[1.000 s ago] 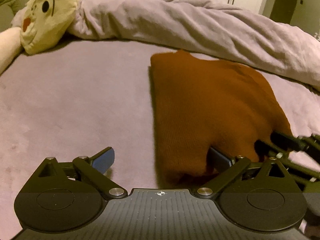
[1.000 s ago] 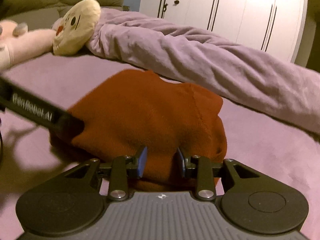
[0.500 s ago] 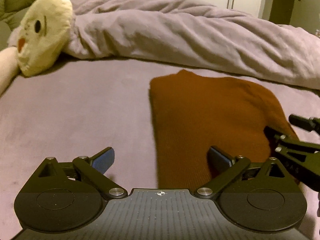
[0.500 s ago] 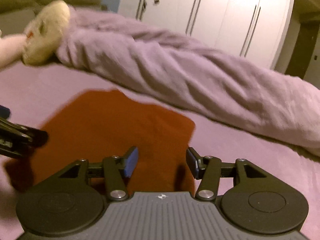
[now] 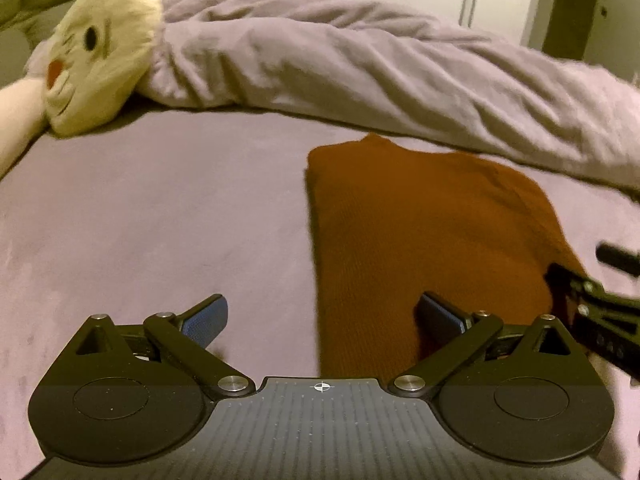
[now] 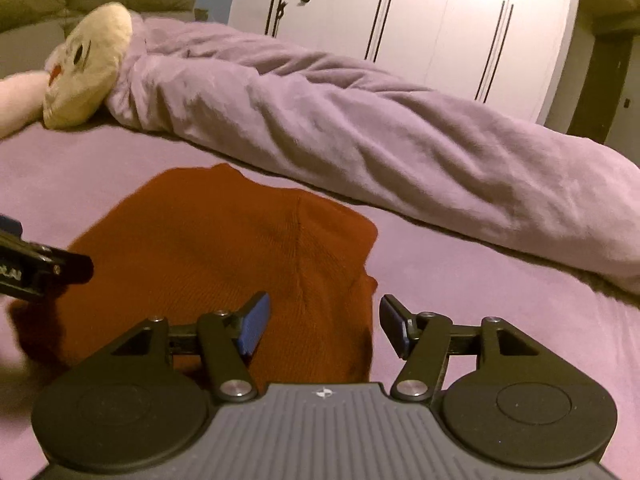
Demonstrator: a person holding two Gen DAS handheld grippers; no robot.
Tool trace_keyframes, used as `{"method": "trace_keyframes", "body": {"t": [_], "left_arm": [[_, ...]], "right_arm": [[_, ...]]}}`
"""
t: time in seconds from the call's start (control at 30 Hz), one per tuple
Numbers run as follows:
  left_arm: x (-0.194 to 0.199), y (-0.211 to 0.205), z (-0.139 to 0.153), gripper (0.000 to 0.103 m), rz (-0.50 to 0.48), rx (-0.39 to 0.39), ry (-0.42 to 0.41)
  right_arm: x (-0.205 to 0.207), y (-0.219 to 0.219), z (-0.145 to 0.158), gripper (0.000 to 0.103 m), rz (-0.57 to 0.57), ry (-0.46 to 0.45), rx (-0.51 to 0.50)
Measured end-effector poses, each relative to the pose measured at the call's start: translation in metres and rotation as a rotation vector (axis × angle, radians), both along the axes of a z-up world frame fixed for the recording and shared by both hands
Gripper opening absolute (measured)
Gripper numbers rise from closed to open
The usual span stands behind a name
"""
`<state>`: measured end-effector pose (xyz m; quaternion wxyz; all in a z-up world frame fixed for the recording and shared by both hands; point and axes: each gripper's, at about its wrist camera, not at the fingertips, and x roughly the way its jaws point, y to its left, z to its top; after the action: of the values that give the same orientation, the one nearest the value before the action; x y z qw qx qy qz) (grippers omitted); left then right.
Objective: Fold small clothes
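Observation:
A rust-brown knitted garment (image 5: 420, 232) lies folded flat on the purple bed sheet (image 5: 160, 220). In the left wrist view my left gripper (image 5: 320, 316) stands wide open over the garment's near left edge, and nothing is pinched between its blue pads. The same garment (image 6: 224, 256) shows in the right wrist view. My right gripper (image 6: 322, 328) hovers at its near right corner with its jaws opening, and the pads press on nothing. The tip of the right gripper (image 5: 600, 300) shows at the right edge of the left view.
A rumpled lilac duvet (image 6: 360, 128) runs across the bed behind the garment. A cream plush toy (image 5: 96, 52) lies at the far left. White wardrobe doors (image 6: 420, 16) stand beyond the bed. Bare sheet lies left of the garment.
My right gripper let go of the garment's near edge and its jaws spread. The bunched garment settled flat. Both grippers drew back slightly.

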<state>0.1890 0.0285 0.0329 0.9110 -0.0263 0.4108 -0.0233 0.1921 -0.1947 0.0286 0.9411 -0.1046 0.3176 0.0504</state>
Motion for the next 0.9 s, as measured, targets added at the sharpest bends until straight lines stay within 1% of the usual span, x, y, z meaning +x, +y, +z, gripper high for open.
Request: {"method": "trace_keyframes", "body": {"t": [0.07, 0.13, 0.17, 0.23, 0.27, 0.3, 0.37, 0.43, 0.5, 0.57, 0.67, 0.73, 0.77, 0.8, 0.83, 0.9], "left_arm": [[-0.008, 0.006, 0.004, 0.103, 0.029, -0.016, -0.002], [-0.007, 0.005, 0.002, 0.103, 0.023, 0.001, 0.01], [-0.005, 0.003, -0.001, 0.103, 0.016, 0.009, 0.024], [0.001, -0.001, -0.006, 0.103, -0.004, 0.016, 0.041], [0.003, -0.001, -0.01, 0.103, -0.009, 0.017, 0.046], [0.005, 0.0, -0.013, 0.103, -0.008, 0.008, 0.054], [0.005, 0.005, -0.016, 0.103, 0.007, -0.031, 0.065], [0.0, 0.007, -0.015, 0.103, 0.018, -0.039, 0.061], [-0.01, 0.008, -0.009, 0.103, 0.026, -0.022, 0.051], [-0.022, 0.009, -0.001, 0.103, 0.029, -0.017, 0.067], [-0.044, 0.01, 0.013, 0.103, 0.033, -0.011, 0.059], [-0.061, 0.014, 0.021, 0.103, 0.046, -0.035, 0.063], [-0.069, 0.016, 0.023, 0.103, 0.057, -0.053, 0.072], [-0.076, 0.019, 0.025, 0.103, 0.065, -0.068, 0.082], [-0.083, 0.022, 0.027, 0.103, 0.07, -0.081, 0.091], [-0.094, 0.024, 0.031, 0.103, 0.063, -0.073, 0.103]], "right_arm": [[-0.013, -0.004, 0.004, 0.061, -0.01, 0.007, -0.006], [-0.019, -0.007, 0.001, 0.063, -0.018, 0.029, -0.03], [-0.019, -0.007, -0.003, 0.066, -0.027, 0.045, -0.047], [-0.016, -0.007, -0.009, 0.068, -0.031, 0.08, -0.053], [-0.012, -0.006, -0.012, 0.072, -0.035, 0.088, -0.064], [-0.01, -0.005, -0.014, 0.077, -0.037, 0.088, -0.083], [-0.006, -0.004, -0.016, 0.078, -0.032, 0.093, -0.099], [-0.006, -0.006, -0.015, 0.079, -0.036, 0.103, -0.084], [-0.01, -0.009, -0.01, 0.079, -0.043, 0.116, -0.065], [-0.019, -0.011, -0.002, 0.079, -0.045, 0.139, -0.04], [-0.037, -0.013, 0.007, 0.079, -0.057, 0.205, -0.015], [-0.05, -0.013, 0.014, 0.08, -0.082, 0.254, 0.021], [-0.056, -0.013, 0.018, 0.084, -0.096, 0.284, 0.043], [-0.061, -0.012, 0.021, 0.093, -0.102, 0.307, 0.057], [-0.067, -0.01, 0.024, 0.098, -0.107, 0.332, 0.068], [-0.081, -0.006, 0.031, 0.099, -0.096, 0.353, 0.091]]}}
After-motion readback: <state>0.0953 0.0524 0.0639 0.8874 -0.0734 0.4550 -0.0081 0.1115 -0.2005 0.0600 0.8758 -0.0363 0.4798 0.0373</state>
